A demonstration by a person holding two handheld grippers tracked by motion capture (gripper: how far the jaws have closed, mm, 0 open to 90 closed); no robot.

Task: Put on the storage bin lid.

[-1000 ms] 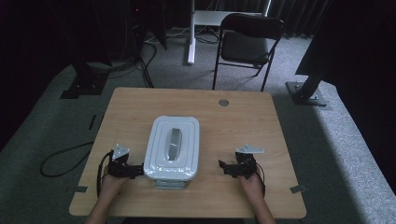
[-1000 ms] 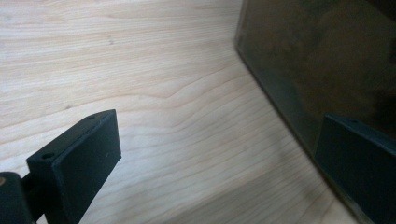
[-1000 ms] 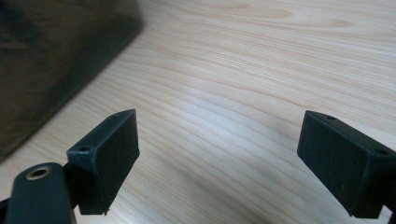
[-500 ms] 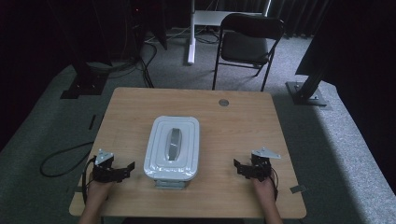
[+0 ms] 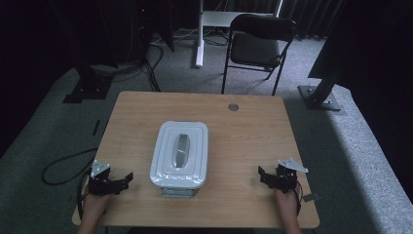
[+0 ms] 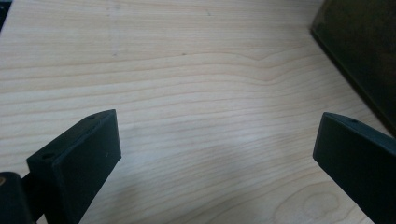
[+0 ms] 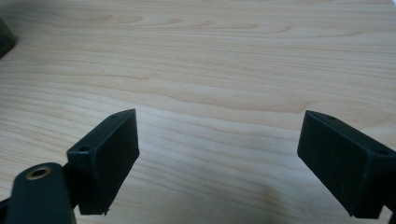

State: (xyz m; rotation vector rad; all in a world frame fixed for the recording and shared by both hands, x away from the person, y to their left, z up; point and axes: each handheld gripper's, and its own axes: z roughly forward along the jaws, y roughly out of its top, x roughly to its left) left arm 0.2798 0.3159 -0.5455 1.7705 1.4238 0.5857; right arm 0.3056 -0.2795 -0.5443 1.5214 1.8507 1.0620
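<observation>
The white lidded box [image 5: 179, 156] sits mid-table [image 5: 243, 131], between both hands for a two-sided reach; the left gripper [image 5: 127, 178] and right gripper [image 5: 262, 175] flank it, well apart, jaws spread wide and empty.

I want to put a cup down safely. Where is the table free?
Free: the wood between the white lidded box and the table side edges, and its far strip. Crowded: the near corners, where left gripper and right gripper rest.
</observation>
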